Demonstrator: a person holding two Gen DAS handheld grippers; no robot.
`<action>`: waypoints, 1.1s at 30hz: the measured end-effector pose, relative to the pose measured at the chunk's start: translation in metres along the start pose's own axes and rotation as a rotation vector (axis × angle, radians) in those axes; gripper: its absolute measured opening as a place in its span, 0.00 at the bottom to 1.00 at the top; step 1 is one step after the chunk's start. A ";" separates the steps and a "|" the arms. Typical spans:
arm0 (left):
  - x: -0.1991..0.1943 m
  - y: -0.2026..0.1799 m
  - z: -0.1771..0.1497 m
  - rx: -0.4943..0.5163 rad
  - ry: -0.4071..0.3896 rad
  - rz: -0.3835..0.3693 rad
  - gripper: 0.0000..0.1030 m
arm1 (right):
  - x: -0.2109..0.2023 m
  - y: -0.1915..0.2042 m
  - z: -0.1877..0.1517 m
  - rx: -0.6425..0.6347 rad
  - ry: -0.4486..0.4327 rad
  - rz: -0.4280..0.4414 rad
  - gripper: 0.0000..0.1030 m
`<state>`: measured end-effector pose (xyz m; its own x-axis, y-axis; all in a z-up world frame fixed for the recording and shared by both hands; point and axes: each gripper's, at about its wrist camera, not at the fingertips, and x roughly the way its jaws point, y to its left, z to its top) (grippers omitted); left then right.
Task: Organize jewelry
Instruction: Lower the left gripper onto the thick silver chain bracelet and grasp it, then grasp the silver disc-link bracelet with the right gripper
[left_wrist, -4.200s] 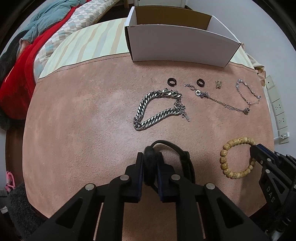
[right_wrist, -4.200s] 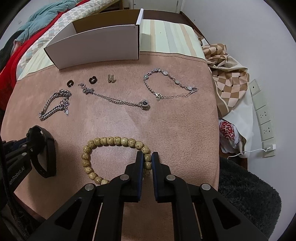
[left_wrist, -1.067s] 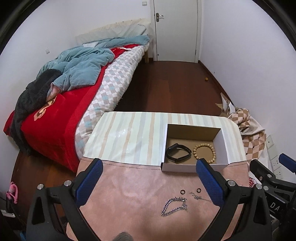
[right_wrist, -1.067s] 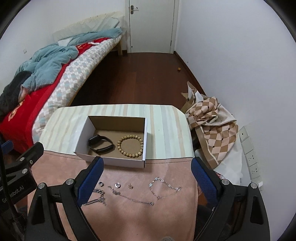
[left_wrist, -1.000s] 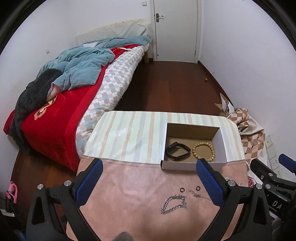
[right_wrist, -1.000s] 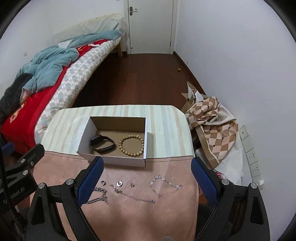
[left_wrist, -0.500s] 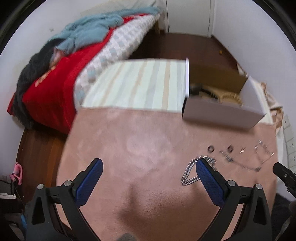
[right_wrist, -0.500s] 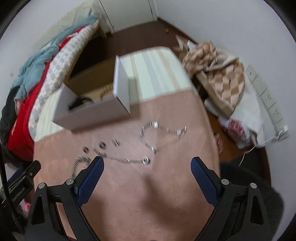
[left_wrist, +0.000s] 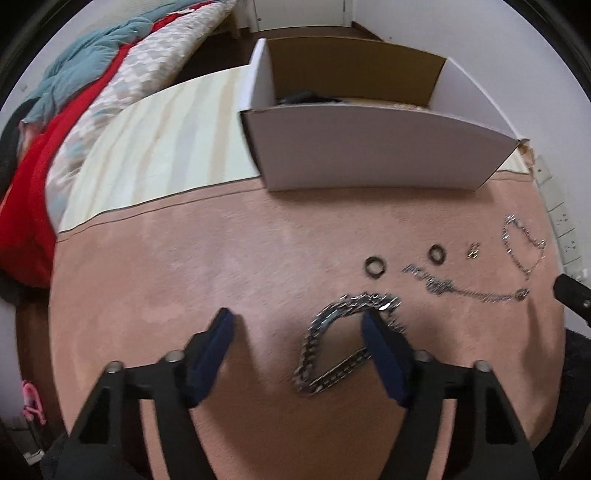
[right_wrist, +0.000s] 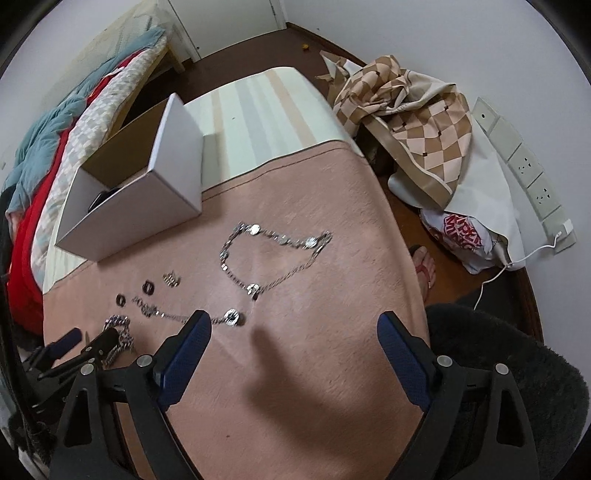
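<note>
Left wrist view: left gripper wide open and empty, dropped from high over the room to low over the pink cloth. Its right finger overlaps the chunky silver curb-chain bracelet.
Box: white cardboard box already holds a black band – beads barely visible.
Right wrist view: right gripper also wide open and empty, now low near the thin silver chain with round pendant and silver disc-link bracelet.
Meaning: first drop-offs done, so probably next pickups.

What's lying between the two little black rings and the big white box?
Nothing: between the two black rings and the white box, the left wrist view shows only bare pink cloth.
</note>
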<state>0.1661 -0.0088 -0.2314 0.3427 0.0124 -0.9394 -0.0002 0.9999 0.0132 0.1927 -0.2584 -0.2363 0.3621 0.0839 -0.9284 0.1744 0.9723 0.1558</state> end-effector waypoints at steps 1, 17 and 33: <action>0.000 -0.001 0.001 0.003 -0.007 -0.018 0.51 | 0.002 -0.002 0.002 0.006 0.000 -0.001 0.90; -0.026 0.019 0.003 -0.089 -0.065 -0.067 0.06 | 0.047 -0.008 0.040 -0.050 -0.034 -0.055 0.80; -0.046 0.005 -0.004 -0.082 -0.087 -0.136 0.06 | 0.025 -0.029 0.028 -0.033 -0.118 -0.082 0.13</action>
<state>0.1467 -0.0042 -0.1894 0.4246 -0.1195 -0.8974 -0.0242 0.9894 -0.1432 0.2229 -0.2911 -0.2549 0.4533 -0.0207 -0.8911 0.1784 0.9816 0.0679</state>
